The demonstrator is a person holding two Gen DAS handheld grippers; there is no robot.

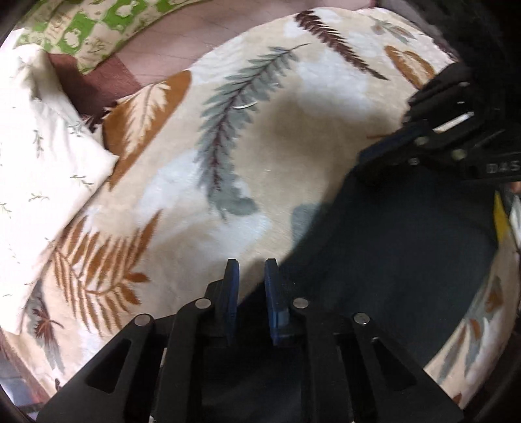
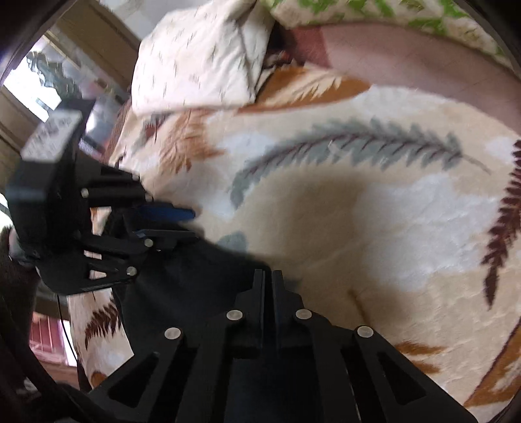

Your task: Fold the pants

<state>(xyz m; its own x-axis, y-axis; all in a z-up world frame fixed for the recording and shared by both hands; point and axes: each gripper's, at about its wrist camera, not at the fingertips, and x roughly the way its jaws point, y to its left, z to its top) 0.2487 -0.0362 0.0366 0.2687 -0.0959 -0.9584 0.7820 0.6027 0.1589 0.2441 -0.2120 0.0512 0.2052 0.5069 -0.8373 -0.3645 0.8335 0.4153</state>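
Dark pants [image 1: 407, 244] lie on a cream blanket with leaf prints [image 1: 293, 130]. My left gripper [image 1: 251, 276] stands over the pants' near edge. Its blue pads are close together, with dark cloth in the narrow gap low between them. In the right wrist view the left gripper [image 2: 182, 224] sits at the left edge of the pants [image 2: 195, 293]. My right gripper [image 2: 268, 279] is shut, its fingers almost touching, pinching the cloth's edge. From the left wrist view the right gripper [image 1: 364, 159] bites on the pants' far corner.
A white pillow with small sprigs [image 1: 39, 162] lies at the blanket's left end, also seen as the pillow [image 2: 195, 55]. Behind it are green patterned bedding [image 1: 97, 29] and a pink sheet [image 1: 182, 45]. A window [image 2: 42, 88] is beyond the bed's side.
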